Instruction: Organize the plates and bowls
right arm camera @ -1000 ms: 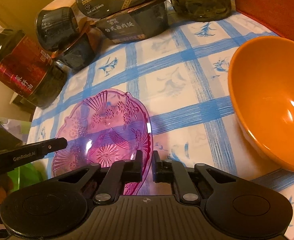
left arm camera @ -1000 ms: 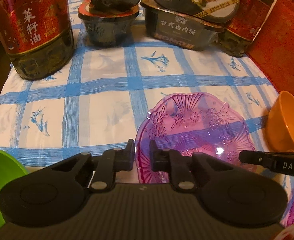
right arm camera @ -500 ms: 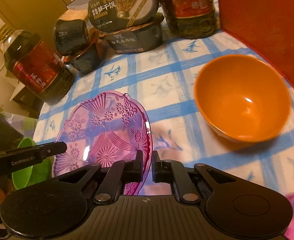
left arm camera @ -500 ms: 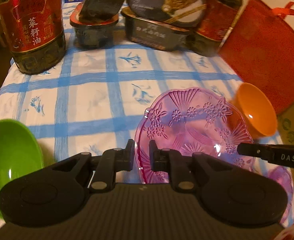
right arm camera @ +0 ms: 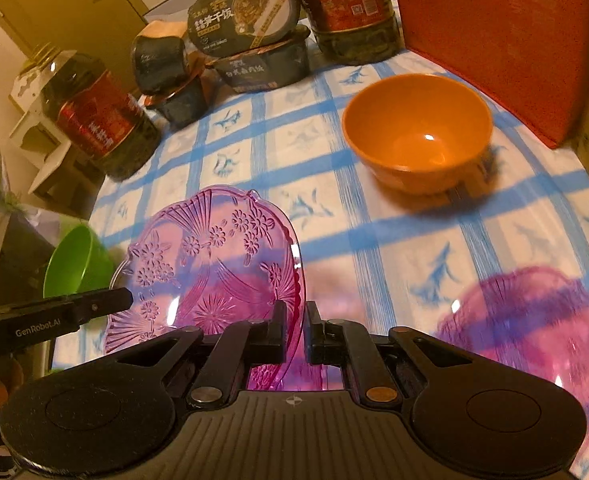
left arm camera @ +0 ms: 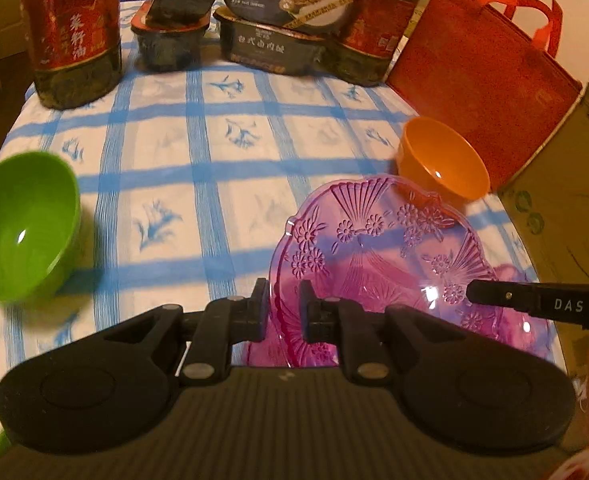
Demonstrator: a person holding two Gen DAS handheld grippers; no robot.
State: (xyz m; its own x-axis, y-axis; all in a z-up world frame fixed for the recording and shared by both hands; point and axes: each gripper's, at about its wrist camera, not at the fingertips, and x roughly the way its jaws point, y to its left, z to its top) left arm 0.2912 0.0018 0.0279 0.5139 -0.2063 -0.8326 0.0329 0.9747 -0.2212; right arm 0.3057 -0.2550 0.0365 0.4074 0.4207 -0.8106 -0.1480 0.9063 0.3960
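Both tongs pinch the same purple plate (left arm camera: 378, 248) by opposite rim edges — left tongs (left arm camera: 283, 305) on its left edge, right tongs (right arm camera: 295, 328) on its right edge. The jaws of each are pressed nearly together with only the thin rim between them. The plate hangs clear of the table (left arm camera: 222, 184), tilted, with the checked cloth showing through it. A two-sided grip makes sense: the plate is wide, thin and slick, so one pinch at the rim would likely let it swing or slip.

A second purple plate (right arm camera: 534, 336) lies flat on the table at the near right, partly under the held one in the left wrist view. Judged target: stack the held plate onto it, plates with plates. The held plate is not yet over it in the right wrist view; it needs to go right and down.

An orange bowl (right arm camera: 416, 132) stands upright further back on the right; a green bowl (left arm camera: 22, 224) sits at the left edge, well apart from it. Neither is touched, so the bowls are likely to be nested later.

Oil bottles (left arm camera: 74, 32) and boxed meals (left arm camera: 278, 20) are crowded along the far edge and a red bag (left arm camera: 482, 64) stands at the right — out of the working area, no conflict.

Risk: uneven lowering, so that one rim edge catches the lower plate.
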